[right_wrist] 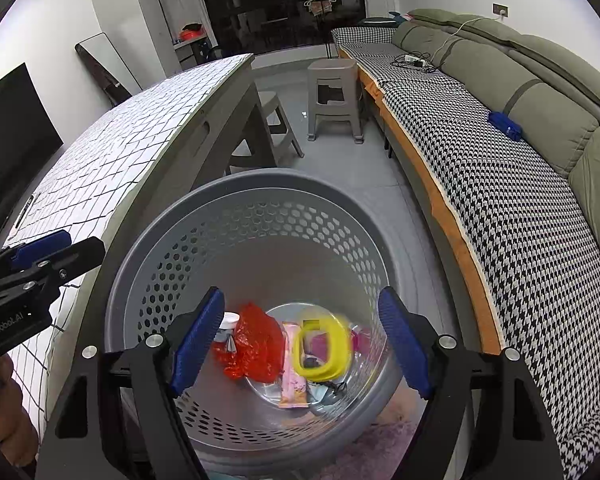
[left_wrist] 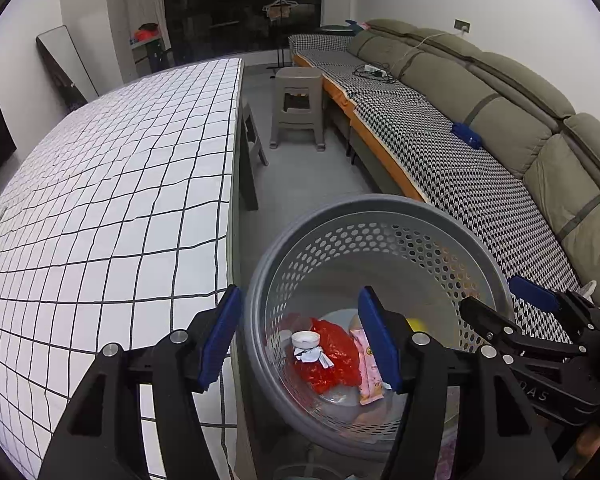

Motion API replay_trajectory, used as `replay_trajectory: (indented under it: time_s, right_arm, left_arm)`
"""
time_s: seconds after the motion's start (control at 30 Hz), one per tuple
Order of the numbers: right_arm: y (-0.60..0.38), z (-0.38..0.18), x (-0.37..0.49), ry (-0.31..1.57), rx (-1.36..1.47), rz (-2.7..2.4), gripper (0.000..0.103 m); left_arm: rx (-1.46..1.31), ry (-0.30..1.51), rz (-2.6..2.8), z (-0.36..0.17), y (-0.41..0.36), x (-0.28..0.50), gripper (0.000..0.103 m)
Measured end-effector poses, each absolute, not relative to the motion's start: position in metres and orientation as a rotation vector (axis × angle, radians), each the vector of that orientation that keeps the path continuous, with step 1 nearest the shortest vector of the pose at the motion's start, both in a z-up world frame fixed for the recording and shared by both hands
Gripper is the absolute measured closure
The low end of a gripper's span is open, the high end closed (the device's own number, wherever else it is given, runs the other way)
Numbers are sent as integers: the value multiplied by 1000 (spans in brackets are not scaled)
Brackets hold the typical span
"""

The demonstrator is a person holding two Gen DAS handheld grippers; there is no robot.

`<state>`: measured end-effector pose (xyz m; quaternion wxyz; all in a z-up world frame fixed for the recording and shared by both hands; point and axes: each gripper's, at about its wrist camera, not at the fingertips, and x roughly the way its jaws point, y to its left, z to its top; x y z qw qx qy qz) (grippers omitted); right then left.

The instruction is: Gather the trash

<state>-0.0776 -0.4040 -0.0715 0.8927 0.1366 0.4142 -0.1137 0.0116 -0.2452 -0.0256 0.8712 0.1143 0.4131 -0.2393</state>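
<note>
White cloth with a black grid [left_wrist: 112, 184] covers the long table at the far left of both views, its edge running just beside the round grey perforated plastic basket [left_wrist: 380, 208]. In the left wrist view the left gripper [left_wrist: 300, 336] hangs over the near-left part of the basket's rim, one blue pad above the tablecloth edge and the other over the basket's inside; its jaws stand apart with nothing between them.

Down on the basket's floor lie the collected bits. From the left: a small white round lid [left_wrist: 306, 338] with a scrap of white paper beneath it, resting on a crumpled red plastic bag [left_wrist: 332, 356]; just right of that a pale pink snack wrapper [left_wrist: 370, 364] lying lengthwise; then a yellow plastic ring-shaped piece [right_wrist: 320, 346], blurred in the right wrist view and mostly hidden behind a finger in the left one. A little pink and dark clutter sits beside the yellow piece, too smeared to name.

Over the middle of the basket, the right gripper [right_wrist: 302, 340] is spread wide and empty, its pads clear of everything below.

Further right, a grey plastic stool [left_wrist: 298, 108] stands on the floor, and a sofa with olive-green cushions and a black-and-white houndstooth cover [left_wrist: 460, 160] runs along the right wall.
</note>
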Motion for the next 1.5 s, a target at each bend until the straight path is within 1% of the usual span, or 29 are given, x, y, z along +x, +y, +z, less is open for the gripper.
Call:
replay_trajectory:
  time_s: [0.17,0.8,0.97,1.03,1.2,1.4,1.5]
  right_arm:
    - [-404,-73,-79,862,292,-234,27]
    - [-398,-74,-87,859,281,-246,27]
    - [-395,-74,-88,858,280,-246,27]
    - [-395,-74,-88,857,280,-248,27]
    - [-396,-74,-87,859,285,-249,27]
    - [-397,-73,-88,858,290,-249,26]
    - [-397,-73,-88,858,290,-249,26]
  left_arm:
    - [236,867,-491,-26,-244,10,43]
    - [227,855,-465,-21,-232,3,36]
    - [221,855,-453,-21,-229,4,36]
    - [219,856,-450,-21,-228,4,33]
    - [222,850,-443,-20,-228,4,29]
    - [224,844,-433,-20,-227,4,20]
    - [225,841,-428,-19,-226,5,18]
